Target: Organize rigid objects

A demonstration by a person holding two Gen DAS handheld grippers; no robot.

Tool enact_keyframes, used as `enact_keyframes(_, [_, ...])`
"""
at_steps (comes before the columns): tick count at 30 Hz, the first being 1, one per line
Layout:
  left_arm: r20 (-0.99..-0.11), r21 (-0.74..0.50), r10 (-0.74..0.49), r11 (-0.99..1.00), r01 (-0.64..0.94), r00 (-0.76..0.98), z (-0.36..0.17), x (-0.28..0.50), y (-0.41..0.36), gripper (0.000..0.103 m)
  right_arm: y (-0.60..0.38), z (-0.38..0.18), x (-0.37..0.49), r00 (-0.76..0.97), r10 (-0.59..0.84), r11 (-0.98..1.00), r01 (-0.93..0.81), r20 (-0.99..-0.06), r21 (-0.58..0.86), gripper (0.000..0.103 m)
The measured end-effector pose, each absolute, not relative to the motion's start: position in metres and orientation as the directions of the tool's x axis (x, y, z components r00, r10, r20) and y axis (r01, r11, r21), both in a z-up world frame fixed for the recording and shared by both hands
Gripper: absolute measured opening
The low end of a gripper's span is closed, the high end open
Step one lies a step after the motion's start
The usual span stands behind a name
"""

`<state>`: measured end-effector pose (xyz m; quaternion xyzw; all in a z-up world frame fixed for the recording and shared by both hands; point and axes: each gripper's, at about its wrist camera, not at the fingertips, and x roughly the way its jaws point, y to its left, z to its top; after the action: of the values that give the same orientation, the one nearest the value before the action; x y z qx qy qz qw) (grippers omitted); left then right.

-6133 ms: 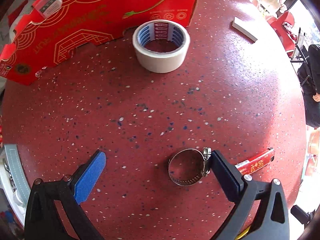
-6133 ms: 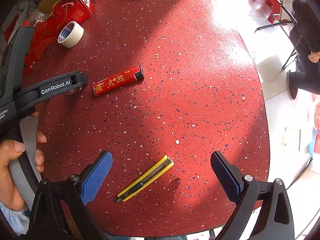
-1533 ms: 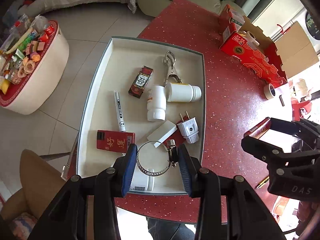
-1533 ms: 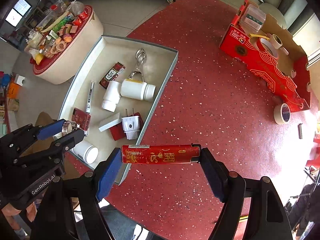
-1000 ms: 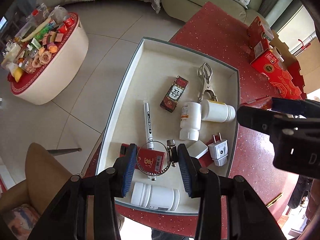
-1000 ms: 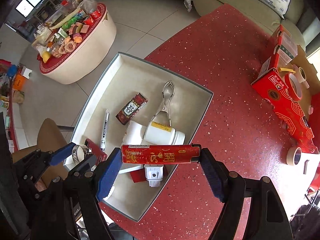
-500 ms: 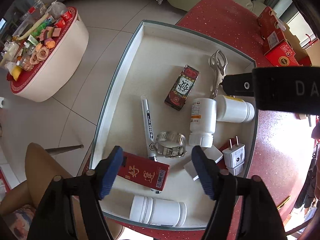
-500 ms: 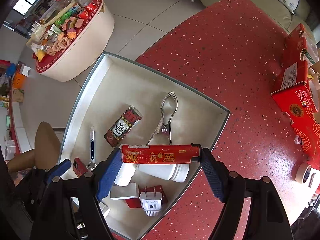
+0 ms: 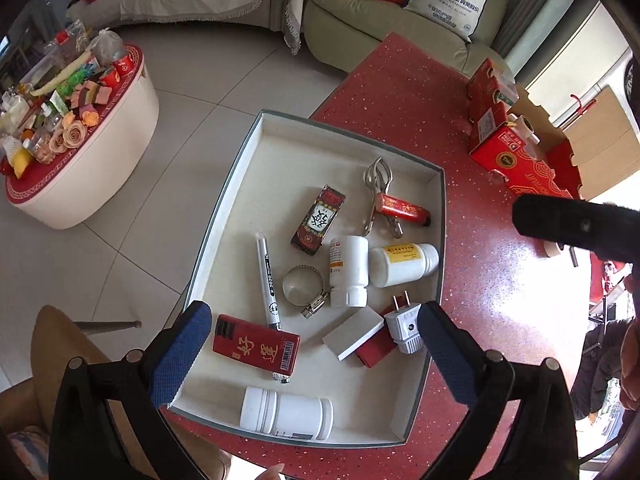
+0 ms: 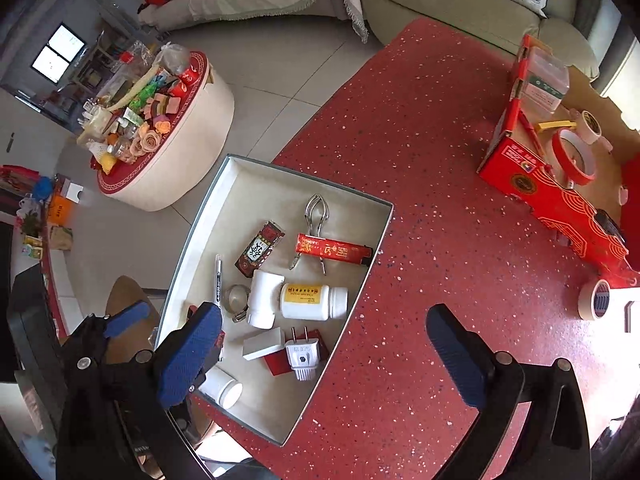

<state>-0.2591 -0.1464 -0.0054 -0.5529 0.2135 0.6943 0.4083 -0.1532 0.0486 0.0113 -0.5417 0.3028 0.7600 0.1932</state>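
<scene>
Both grippers are up above the tray [image 9: 240,168] with nothing in them. The left gripper [image 9: 310,346] has its jaws spread wide and empty, and the right gripper [image 10: 322,346] is just as wide open, also holding nothing.

Nearest in the tray is a white bottle [image 9: 286,407] lying on its side, then a red box [image 9: 256,343] sitting over the tip of a marker pen [image 9: 267,276]. The hose clamp [image 9: 304,288] lies flat beside the pen, touching a white pill bottle [image 9: 348,270].

Further back, the red lighter [image 9: 402,210] rests across the metal tongs [image 9: 378,190] near the tray's far right wall.

Beyond that on the red speckled table [image 10: 420,160] sits a red cardboard box [image 10: 560,200] with a tape roll [image 10: 596,300] near it.
</scene>
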Motion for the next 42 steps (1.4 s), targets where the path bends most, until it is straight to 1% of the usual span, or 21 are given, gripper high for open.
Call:
enact_keyframes(3, [-0.941, -0.162, 0.335, -0.557, -0.814, -0.041, 0.007, -0.255, -0.146, 0.103, 0.036, 0.022, -0.125, -0.325, -0.016, -0.712, -0.66, -0.946, 0.239, 0.103])
enact_keyframes(7, [-0.968, -0.162, 0.249, -0.542, -0.824, 0.027, 0.001, -0.244, -0.143, 0.103, 0.021, 0.021, -0.095, -0.292, 0.007, -0.661, -0.719, -0.956, 0.214, 0.103])
enact_keyframes(10, [-0.988, -0.095, 0.152, -0.541, -0.835, 0.014, -0.012, -0.233, -0.148, 0.103, 0.011, 0.012, -0.091, -0.243, -0.001, -0.655, -0.733, -0.97, 0.184, 0.103])
enact_keyframes(13, [-0.992, -0.002, 0.107, -0.529, -0.848, -0.064, -0.013, -0.225, -0.154, 0.103, 0.003, 0.006, -0.092, -0.198, -0.019, -0.682, -0.714, -0.98, 0.157, 0.103])
enact_keyframes(15, [-0.991, 0.02, 0.099, -0.526, -0.85, -0.085, -0.011, -0.223, -0.157, 0.103, 0.002, 0.006, -0.093, -0.19, -0.012, -0.697, -0.702, -0.982, 0.144, 0.103])
enact_keyframes(19, [-0.992, 0.008, 0.099, -0.543, -0.84, -0.074, -0.009, -0.228, -0.159, 0.103, -0.002, 0.01, -0.096, -0.18, 0.017, -0.719, -0.686, -0.984, 0.113, 0.103])
enact_keyframes(27, [-0.995, 0.019, 0.074, -0.563, -0.826, -0.074, -0.009, -0.234, -0.163, 0.103, -0.013, 0.009, -0.107, -0.158, 0.015, -0.765, -0.638, -0.987, 0.091, 0.103])
enact_keyframes(37, [-0.995, 0.048, 0.043, -0.552, -0.833, -0.085, -0.013, -0.232, -0.164, 0.103, -0.014, 0.01, -0.108, -0.131, 0.031, -0.766, -0.64, -0.991, 0.061, 0.103])
enact_keyframes(42, [-0.995, 0.046, 0.048, -0.564, -0.824, -0.088, -0.01, -0.234, -0.167, 0.103, -0.014, 0.01, -0.107, -0.137, 0.031, -0.762, -0.644, -0.99, 0.065, 0.103])
